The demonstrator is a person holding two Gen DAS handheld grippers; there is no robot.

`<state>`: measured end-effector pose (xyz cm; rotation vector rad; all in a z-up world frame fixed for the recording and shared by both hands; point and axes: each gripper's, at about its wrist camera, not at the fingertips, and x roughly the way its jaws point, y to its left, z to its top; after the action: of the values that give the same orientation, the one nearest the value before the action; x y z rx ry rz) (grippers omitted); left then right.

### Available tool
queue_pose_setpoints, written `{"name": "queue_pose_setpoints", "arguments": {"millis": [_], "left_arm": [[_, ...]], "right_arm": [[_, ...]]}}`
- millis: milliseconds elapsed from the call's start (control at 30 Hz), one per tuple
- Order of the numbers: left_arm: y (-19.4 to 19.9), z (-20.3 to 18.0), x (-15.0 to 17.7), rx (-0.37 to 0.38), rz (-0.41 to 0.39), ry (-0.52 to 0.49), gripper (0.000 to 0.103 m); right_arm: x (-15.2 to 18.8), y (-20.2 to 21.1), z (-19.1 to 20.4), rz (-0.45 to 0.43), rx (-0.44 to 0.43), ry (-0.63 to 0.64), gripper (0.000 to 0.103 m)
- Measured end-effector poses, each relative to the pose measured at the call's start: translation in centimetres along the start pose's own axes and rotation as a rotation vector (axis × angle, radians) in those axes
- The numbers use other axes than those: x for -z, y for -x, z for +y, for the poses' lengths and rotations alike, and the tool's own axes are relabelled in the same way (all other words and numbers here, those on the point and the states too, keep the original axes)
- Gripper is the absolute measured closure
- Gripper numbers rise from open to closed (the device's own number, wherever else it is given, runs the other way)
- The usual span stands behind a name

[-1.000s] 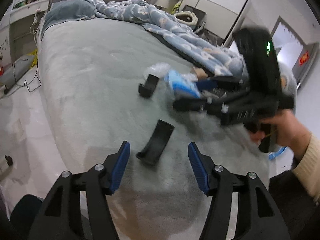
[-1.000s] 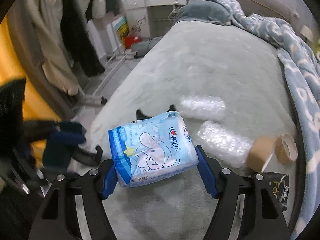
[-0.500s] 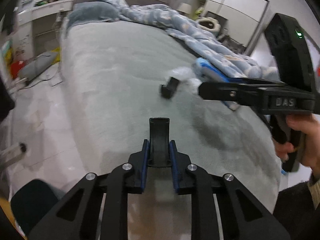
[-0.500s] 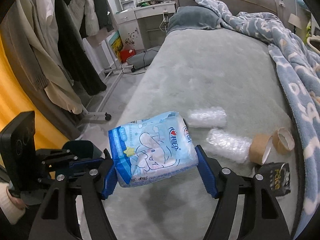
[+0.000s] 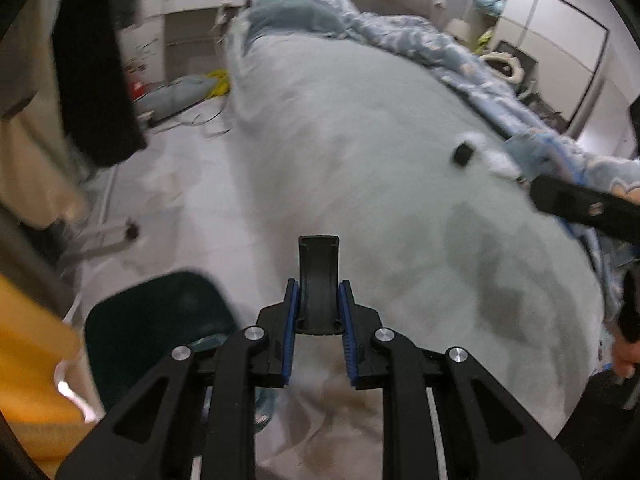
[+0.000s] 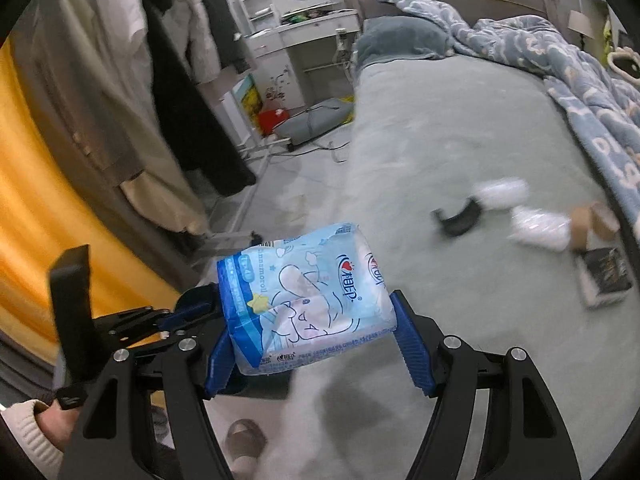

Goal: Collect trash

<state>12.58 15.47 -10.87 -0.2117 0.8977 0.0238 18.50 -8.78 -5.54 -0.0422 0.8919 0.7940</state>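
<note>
My left gripper (image 5: 319, 312) is shut on a curved black plastic piece (image 5: 319, 276) and holds it above the bed's near edge, close to a dark green bin (image 5: 160, 320) on the floor. My right gripper (image 6: 312, 324) is shut on a light blue tissue pack (image 6: 308, 296) with a cartoon print, held in the air beside the bed. The left gripper also shows in the right wrist view (image 6: 168, 320). On the grey-green bed (image 6: 460, 140) lie another black plastic piece (image 6: 458, 218), two clear plastic wraps (image 6: 540, 226), tape rolls (image 6: 592, 220) and a dark packet (image 6: 604, 274).
A blue patterned quilt (image 5: 400, 40) lies along the bed's far side. Coats (image 6: 140, 100) hang on a rack beside the bed, by a yellow curtain (image 6: 40, 200). A white desk (image 6: 304, 40) stands at the bed's head. A slippered foot (image 6: 244, 444) is on the floor.
My left gripper closed on the black plastic piece, lifted it off the bed and swung left toward the green bin. My right gripper carried the tissue pack left, off the bed.
</note>
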Motion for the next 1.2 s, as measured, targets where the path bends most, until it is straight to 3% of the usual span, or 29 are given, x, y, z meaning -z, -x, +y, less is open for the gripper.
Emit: {"name": "queue_pose_setpoints", "arguments": {"millis": [300,600,767,800,867,1000,1200], "left_arm": [[0.1,7.2,4.7,-0.093,0.133,0.121,0.081],[-1.4,12.4,7.4,-0.087,0.225,0.256,0.081],[-2.5,13.7,8.3,-0.083,0.264,0.279,0.081],[-2.6,13.9,8.4,-0.078,0.267,0.288,0.078],[-2.5,14.5,8.6,-0.074,0.26,0.301,0.052],[-1.5,15.2,8.7,-0.08,0.231,0.31,0.039],[1.4,16.5,8.3,-0.149,0.129,0.303,0.019]], "right_arm": [[2.2,-2.7,7.3,0.059,-0.054,0.088,0.032],[2.8,-7.2,11.2,0.131,-0.089,0.125,0.032],[3.1,-9.5,12.6,0.166,-0.102,0.142,0.032],[3.1,-10.1,12.9,0.17,-0.104,0.143,0.032],[2.9,-11.1,13.2,0.178,-0.103,0.145,0.032],[2.7,-12.9,13.4,0.196,-0.098,0.142,0.032],[2.9,-15.8,13.8,0.236,-0.074,0.159,0.032]]}}
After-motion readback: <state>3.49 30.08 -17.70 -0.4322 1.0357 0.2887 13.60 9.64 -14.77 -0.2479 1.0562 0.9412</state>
